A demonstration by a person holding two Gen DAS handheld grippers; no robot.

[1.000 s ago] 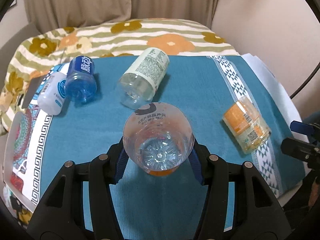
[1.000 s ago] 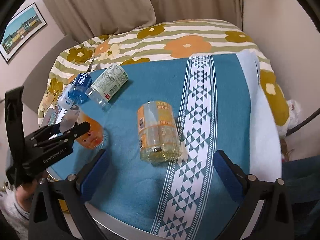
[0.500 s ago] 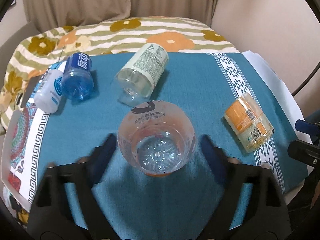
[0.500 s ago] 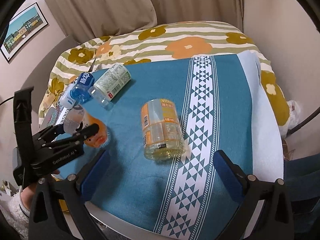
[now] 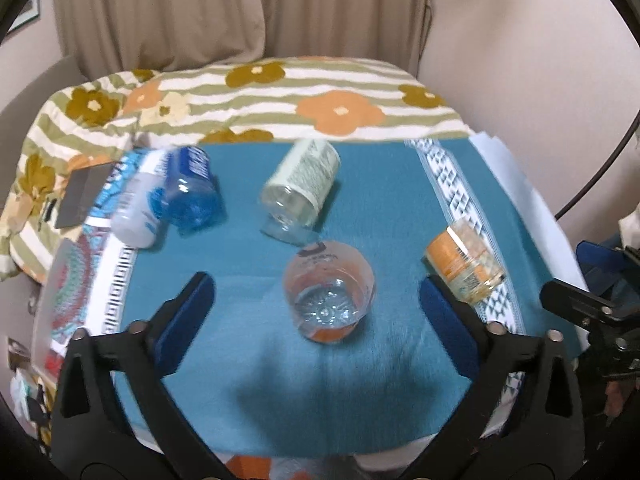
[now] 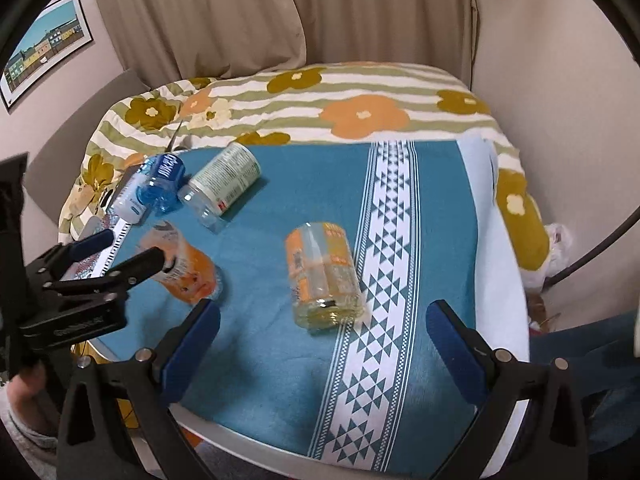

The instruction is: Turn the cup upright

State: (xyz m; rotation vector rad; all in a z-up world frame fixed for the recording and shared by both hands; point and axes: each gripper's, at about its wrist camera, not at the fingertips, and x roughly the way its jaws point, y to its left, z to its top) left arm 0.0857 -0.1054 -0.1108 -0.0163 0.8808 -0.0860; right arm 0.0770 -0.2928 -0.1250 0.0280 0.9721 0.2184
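Note:
A clear cup with an orange base point(image 5: 329, 297) stands upright on the teal cloth point(image 5: 248, 280), its open mouth facing up. It also shows in the right wrist view point(image 6: 188, 264). My left gripper point(image 5: 316, 312) is open and pulled back, its blue pads on either side of the cup but apart from it. An orange-labelled cup point(image 6: 322, 276) lies on its side by the white patterned stripe; it also shows in the left wrist view point(image 5: 464, 266). My right gripper point(image 6: 322, 344) is open and empty, just in front of that lying cup.
A green-labelled cup point(image 5: 300, 186), a blue cup point(image 5: 190, 190) and a white-blue one point(image 5: 136, 212) lie on their sides at the back left. A flowered blanket point(image 5: 320, 100) lies behind. The left gripper's body point(image 6: 80, 280) stands at the left of the right wrist view.
My left gripper has opened, let go of the upright orange-based cup and pulled back from it. The right gripper has moved slightly closer to the lying orange-labelled cup.

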